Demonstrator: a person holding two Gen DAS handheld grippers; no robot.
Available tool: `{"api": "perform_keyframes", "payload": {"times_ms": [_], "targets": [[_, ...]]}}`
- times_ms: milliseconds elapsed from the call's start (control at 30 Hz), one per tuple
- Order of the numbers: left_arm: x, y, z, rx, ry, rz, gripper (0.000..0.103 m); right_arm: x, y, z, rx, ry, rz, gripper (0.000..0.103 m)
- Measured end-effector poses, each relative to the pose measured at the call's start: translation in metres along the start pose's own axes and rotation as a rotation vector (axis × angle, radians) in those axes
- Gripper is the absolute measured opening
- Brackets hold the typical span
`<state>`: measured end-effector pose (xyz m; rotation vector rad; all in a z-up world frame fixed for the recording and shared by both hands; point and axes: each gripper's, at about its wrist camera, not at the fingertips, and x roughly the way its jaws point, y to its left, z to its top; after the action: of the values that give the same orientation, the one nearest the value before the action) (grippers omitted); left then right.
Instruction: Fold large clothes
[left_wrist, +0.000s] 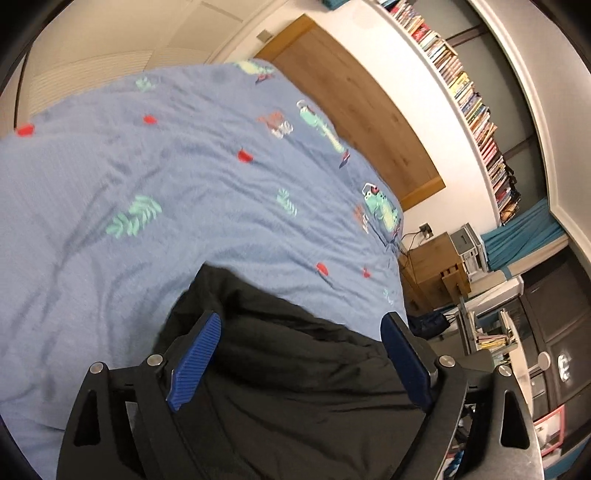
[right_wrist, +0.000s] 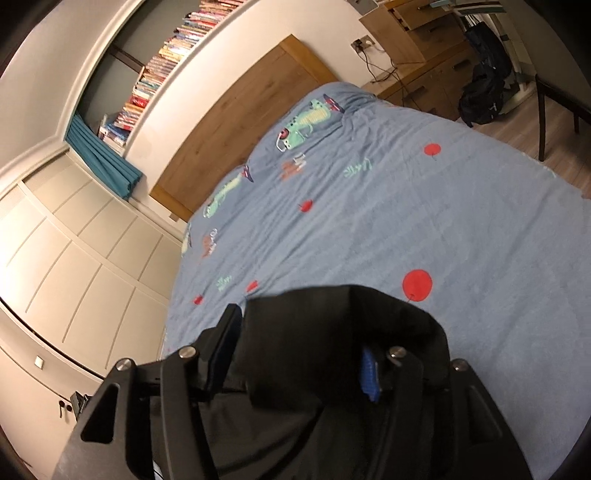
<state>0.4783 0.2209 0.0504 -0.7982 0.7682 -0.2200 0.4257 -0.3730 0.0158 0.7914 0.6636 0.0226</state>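
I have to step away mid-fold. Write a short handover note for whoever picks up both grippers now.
Left gripper: open, jaws wide, pads clear of the cloth.
Right gripper: open; a fold of cloth lies between its jaws, apparently not pinched.
Black fabric garment: bunched at the near edge of the blue patterned bedspread.
Done: garment is on the bed and released.
Left: spread it flat, then fold; no neat fold is visible yet.

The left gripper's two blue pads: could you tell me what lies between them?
In the left wrist view, the black garment lies on the blue bedspread between the pads; neither presses it.
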Motion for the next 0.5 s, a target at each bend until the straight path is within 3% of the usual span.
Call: {"api": "perform_keyframes", "payload": {"times_ms": [233,500], "targets": [[-0.024,-0.027,-0.019,0.163,0.0,0.105,0.089,-0.044,0.032,0.005,-0.082,-0.057,0.004,0.056],[-0.005,-0.044,-0.067,0.327,0.047,0.188,0.089,-0.035,0.093,-0.048,-0.366,0.047,-0.045,0.056]]}}
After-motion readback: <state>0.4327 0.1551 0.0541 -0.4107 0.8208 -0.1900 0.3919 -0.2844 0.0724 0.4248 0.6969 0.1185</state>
